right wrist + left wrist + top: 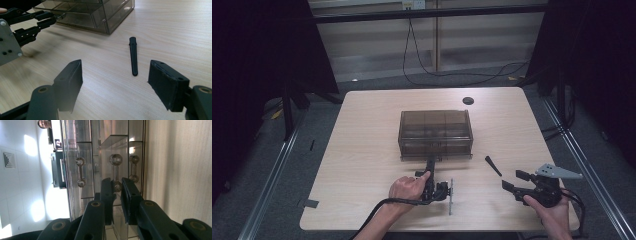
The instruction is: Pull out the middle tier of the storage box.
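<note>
A smoky see-through drawer box [435, 132] stands in the middle of the wooden table [362, 150]. My left gripper [430, 164] reaches its front and is shut on the middle drawer handle [115, 160], with both pads pressed on the handle's lower end. The left gripper view puts my left gripper [117, 188] right against the box front. A slim black stick [492, 166] lies on the table to the right of the box. My right gripper [512, 180] rests open just short of it. In the right gripper view the stick [133, 55] lies ahead of the open right gripper [115, 70], nearer its right jaw.
Two more handles [81, 171] [133, 167] flank the gripped one. A round cable hole [468, 100] sits near the table's far edge. Black cables [447, 72] run over the floor behind. Dark curtains and stands flank both sides.
</note>
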`<action>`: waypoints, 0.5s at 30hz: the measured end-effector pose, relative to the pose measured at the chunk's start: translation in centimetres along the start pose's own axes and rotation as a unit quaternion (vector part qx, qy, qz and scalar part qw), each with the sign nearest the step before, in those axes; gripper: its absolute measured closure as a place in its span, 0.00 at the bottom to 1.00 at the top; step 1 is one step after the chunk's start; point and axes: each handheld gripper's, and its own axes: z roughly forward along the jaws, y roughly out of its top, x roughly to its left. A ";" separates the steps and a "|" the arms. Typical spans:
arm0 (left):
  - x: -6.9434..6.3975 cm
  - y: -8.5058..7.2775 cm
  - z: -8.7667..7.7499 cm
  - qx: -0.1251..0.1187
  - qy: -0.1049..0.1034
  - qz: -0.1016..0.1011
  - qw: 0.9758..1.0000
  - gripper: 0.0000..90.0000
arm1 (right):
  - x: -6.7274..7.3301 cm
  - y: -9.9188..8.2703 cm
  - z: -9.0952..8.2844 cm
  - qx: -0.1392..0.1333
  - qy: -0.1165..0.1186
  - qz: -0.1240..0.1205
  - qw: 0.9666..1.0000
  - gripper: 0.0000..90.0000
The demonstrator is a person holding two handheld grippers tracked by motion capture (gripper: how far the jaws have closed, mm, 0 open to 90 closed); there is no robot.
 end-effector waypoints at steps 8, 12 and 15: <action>-0.2 0.0 -0.5 0.001 0.004 0.003 1.000 0.90 | 0.0 0.0 0.0 0.001 -0.001 0.000 1.000 0.31; -0.3 0.0 -0.7 0.001 0.000 -0.004 1.000 0.90 | 0.0 0.0 0.0 0.001 -0.001 0.000 1.000 0.30; -0.4 0.0 -1.0 0.002 0.001 -0.002 1.000 0.90 | 0.0 0.0 0.1 0.001 0.000 0.000 1.000 0.31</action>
